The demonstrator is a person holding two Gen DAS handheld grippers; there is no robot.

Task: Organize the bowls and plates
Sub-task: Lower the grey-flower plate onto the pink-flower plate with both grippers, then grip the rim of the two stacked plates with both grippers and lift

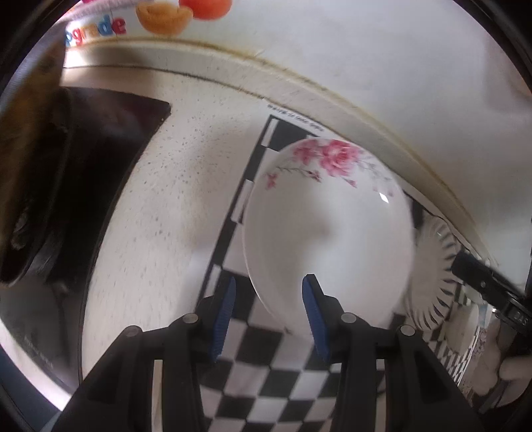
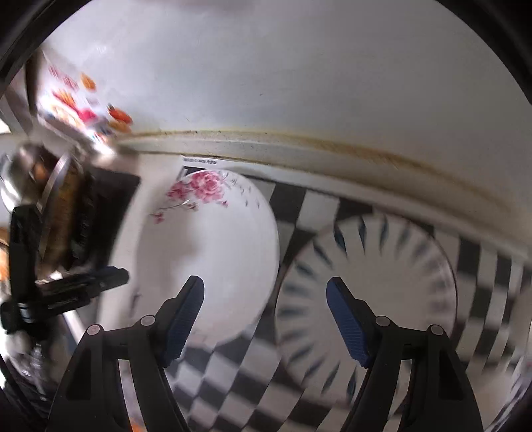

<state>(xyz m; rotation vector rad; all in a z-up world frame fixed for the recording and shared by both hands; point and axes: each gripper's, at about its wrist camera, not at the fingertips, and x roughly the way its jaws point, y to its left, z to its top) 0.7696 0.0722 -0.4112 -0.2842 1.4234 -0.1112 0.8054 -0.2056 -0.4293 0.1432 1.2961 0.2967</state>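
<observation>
White wall (image 2: 282, 76) fills the top of both views, with a stained seam where it meets the speckled white counter (image 1: 159, 206). Black-and-white checkerboard mat (image 1: 266, 375) lies on the counter against the wall. On the mat: floral plate (image 1: 329, 229), white with pink roses near its far rim, sits at the mat's left end and overhangs onto bare counter in the right wrist view. Just right of it, striped plate (image 2: 365, 299), white with dark radial dashes round the rim; in the left wrist view its edge looks tucked under or touching the floral plate, can't tell which. Third dish, patterned-rim bowl (image 1: 465, 332), partly visible at far right of the left wrist view, near the striped plate. Dark rectangular object (image 1: 99, 172) on the counter left of the mat, blurred, can't identify. Colourful fruit-print packaging (image 1: 159, 16) against the wall, far left. Left gripper (image 1: 269, 315): jaws apart at a moderate gap, nothing between them, hovering over the near-left rim of the floral plate. Right gripper (image 2: 266, 319): jaws spread wide, holding nothing, above the gap between the two plates; frame is motion-blurred.
</observation>
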